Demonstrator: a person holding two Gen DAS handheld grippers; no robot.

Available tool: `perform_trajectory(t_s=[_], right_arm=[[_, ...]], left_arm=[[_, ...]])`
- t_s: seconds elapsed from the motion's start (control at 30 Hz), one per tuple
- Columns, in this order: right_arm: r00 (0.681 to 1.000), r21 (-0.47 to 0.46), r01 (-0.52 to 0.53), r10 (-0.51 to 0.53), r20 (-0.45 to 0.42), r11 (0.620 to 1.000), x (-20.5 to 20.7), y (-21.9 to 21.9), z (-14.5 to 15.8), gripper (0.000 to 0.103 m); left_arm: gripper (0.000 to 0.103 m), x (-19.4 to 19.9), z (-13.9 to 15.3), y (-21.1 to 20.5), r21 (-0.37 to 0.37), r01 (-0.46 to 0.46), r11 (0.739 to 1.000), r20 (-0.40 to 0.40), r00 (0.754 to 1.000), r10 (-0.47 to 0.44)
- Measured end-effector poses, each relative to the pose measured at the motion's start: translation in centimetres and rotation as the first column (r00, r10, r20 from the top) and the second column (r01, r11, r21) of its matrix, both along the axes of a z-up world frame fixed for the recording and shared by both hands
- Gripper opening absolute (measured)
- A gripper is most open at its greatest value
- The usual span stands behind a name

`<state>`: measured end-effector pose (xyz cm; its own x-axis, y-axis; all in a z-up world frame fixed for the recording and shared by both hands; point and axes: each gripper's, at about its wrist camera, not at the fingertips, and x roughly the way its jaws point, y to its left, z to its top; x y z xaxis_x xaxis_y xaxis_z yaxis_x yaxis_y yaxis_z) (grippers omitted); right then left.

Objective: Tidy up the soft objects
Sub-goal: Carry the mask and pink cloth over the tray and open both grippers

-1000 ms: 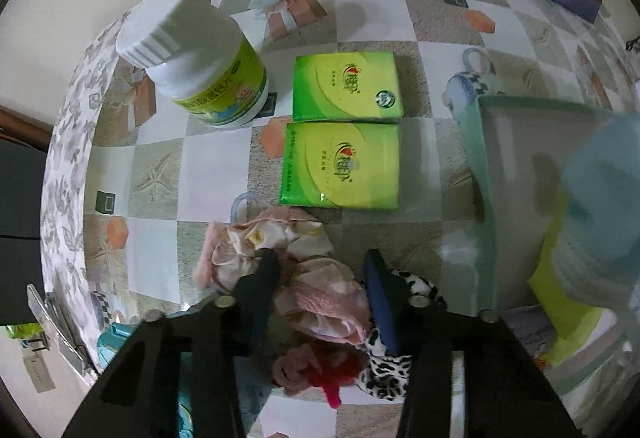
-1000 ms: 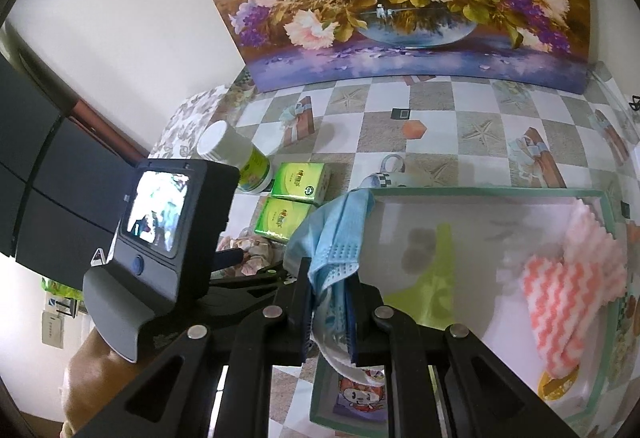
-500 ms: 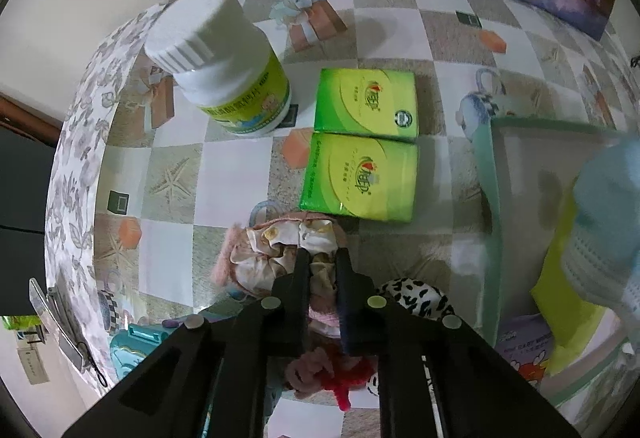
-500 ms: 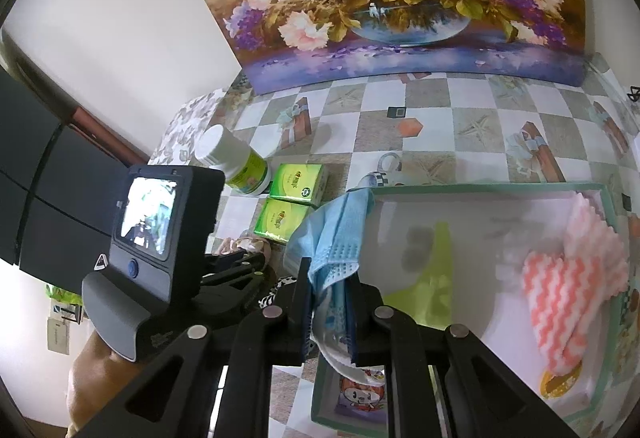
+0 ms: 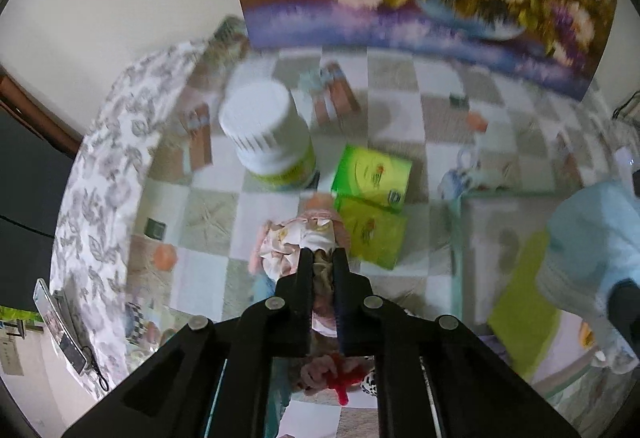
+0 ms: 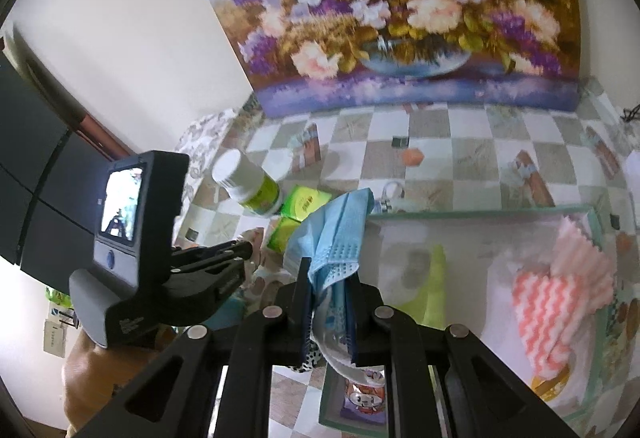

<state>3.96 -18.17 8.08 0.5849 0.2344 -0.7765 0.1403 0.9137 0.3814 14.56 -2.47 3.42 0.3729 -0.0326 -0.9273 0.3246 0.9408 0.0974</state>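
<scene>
My left gripper (image 5: 322, 258) is matte black, with flat angular linkage arms pinned by round silver screws and slim fingers (image 5: 305, 270) lined in dark blue. My right gripper (image 6: 329, 270) is built the same. From the right wrist I see the left unit's grey housing with a small lit screen (image 6: 121, 203), a round button and faint white lettering.

a home: patterned tablecloth (image 6: 472, 153), flower painting (image 6: 400, 9) on wall.

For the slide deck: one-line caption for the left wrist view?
Left tongs shut on a pink floral fabric scrunchie, beside two green tissue packs and a white-capped bottle.
</scene>
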Motion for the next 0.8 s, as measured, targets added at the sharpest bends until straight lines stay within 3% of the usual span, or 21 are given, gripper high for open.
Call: perform_trajectory(t_s=[0.4,0.6,0.8], right_arm=[[0.987,-0.057,0.081,-0.072,0.144,0.995,-2.4,-1.6,5.4,0.014],[0.965,-0.099,0.198,-0.177,0.191,0.975,-4.7,-4.9,7.2,0.014],[0.932,-0.077,0.325,-0.305,0.196,0.943,-6.9,-9.6,7.4,0.014]], left_arm=[[0.009,-2.8,8.1,-0.3,-0.175,0.029,0.984,0.184,0.983,0.003],[0.009,-4.0,8.8,-2.5,-0.222,0.078,0.972,0.201,0.979,-0.033],[0.009,-5.0,8.3,-6.2,-0.254,0.155,0.955,0.184,0.977,-0.110]])
